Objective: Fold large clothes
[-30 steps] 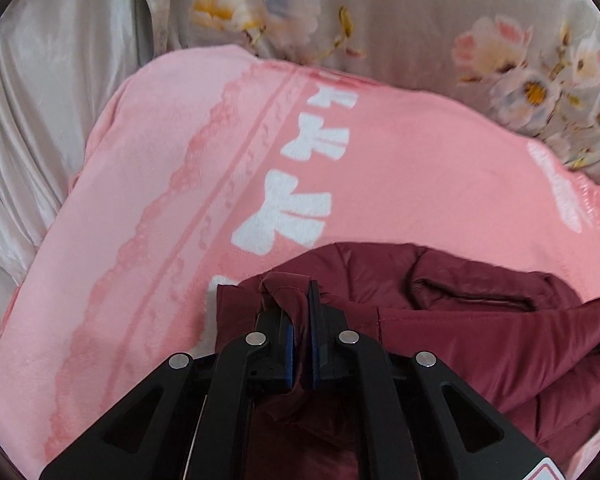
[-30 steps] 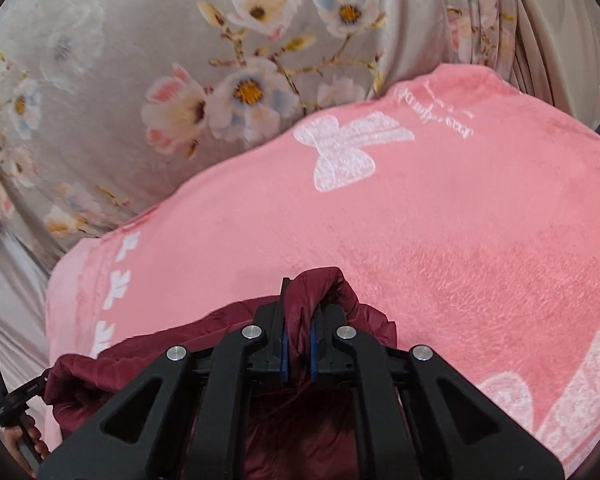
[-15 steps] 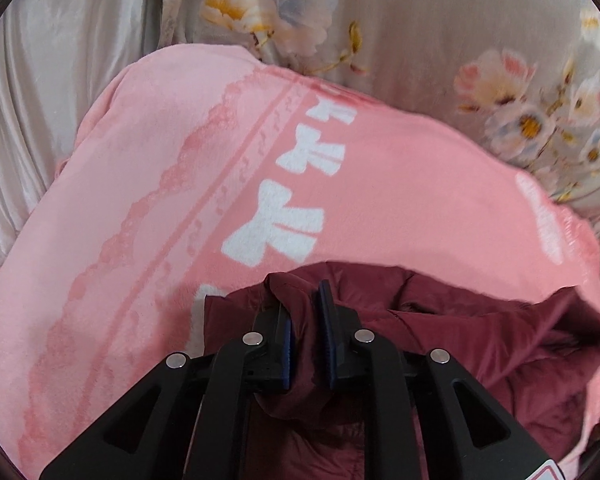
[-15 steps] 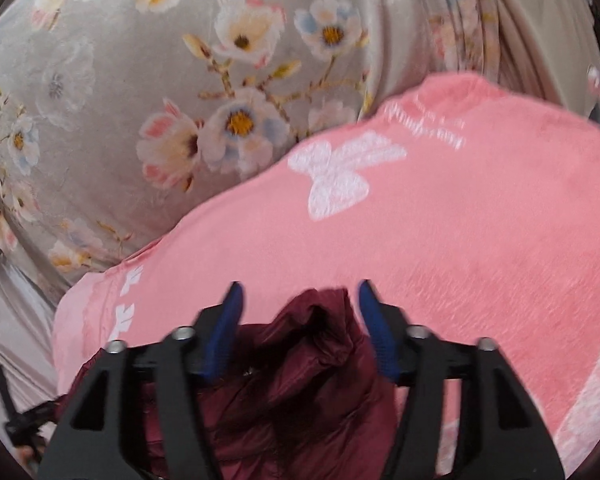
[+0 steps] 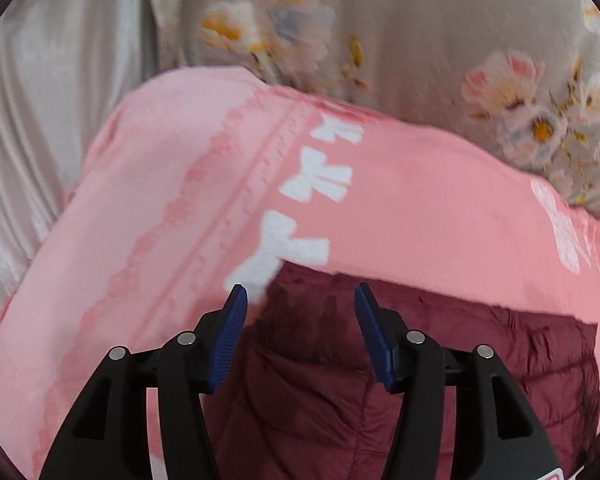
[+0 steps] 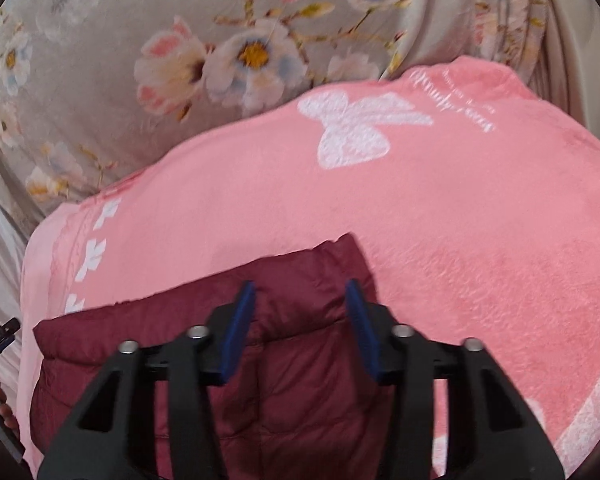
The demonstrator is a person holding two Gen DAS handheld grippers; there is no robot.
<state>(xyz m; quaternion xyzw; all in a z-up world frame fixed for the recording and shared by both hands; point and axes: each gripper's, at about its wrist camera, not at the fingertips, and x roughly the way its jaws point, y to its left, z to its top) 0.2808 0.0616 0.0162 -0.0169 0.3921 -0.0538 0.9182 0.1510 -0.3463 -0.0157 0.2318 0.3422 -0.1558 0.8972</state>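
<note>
A dark red quilted jacket (image 5: 440, 340) lies flat on a pink blanket (image 5: 420, 200). My left gripper (image 5: 300, 292) hovers over its left far corner. Its jaws are opening, and the blue pads (image 5: 230, 340) stand clear of the fabric between them. In the right wrist view the jacket (image 6: 160, 320) shows its right far corner. My right gripper (image 6: 300, 286) is over that corner with its jaws closing, the fabric between them untouched by the pads (image 6: 360, 332).
The pink blanket (image 6: 460, 220) carries white bow prints. Beyond it is grey floral cloth (image 5: 420, 40) (image 6: 100, 40), and white satin fabric (image 5: 40, 120) lies at the left. The other gripper (image 6: 0, 340) and a person's fingers (image 6: 4, 412) show at the right view's left edge.
Both grippers were shut on bunched jacket corners and have let go. The jacket now lies flat on the blanket. The right jaws opened wide, then narrowed.
</note>
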